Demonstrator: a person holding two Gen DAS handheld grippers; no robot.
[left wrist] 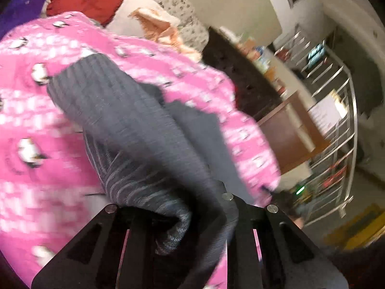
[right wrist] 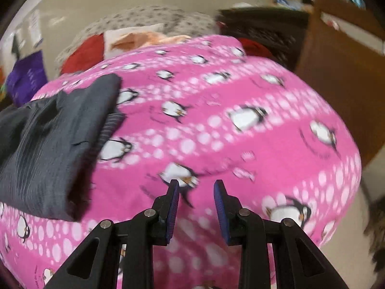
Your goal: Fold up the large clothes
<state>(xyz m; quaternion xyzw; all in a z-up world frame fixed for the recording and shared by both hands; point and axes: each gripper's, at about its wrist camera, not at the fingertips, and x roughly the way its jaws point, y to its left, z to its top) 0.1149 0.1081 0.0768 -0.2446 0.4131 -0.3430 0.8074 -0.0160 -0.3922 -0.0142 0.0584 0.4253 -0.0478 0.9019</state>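
Grey ribbed cloth, a dark garment (left wrist: 144,130) with fine stripes, fills the middle of the left wrist view and runs down between the arms of the left claw (left wrist: 192,219). The fingertips are buried under the fabric, so the pads cannot be seen, but the claw appears closed tight on a bunched fold of that garment. The cloth hangs in a thick roll from the grip and drapes up and away across a pink penguin-print cover (left wrist: 36,110), which is spread over the surface beneath.

In the right wrist view the same garment (right wrist: 48,144) lies at the left, folded over on itself, resting on the pink cover (right wrist: 264,144). The right claw (right wrist: 196,187) hovers over the pink cover well to the right of the garment, its blue-padded fingers (right wrist: 175,207) standing partly apart with nothing between them but a view of the cover below.

Beyond the pink cover sit a red cushion (left wrist: 89,0), a peach-coloured cloth (left wrist: 156,24) and a pale speckled fabric (right wrist: 149,16). A brown cardboard box (right wrist: 336,60) stands at the right edge, and a metal rack (left wrist: 332,130) shows in the blurred background.
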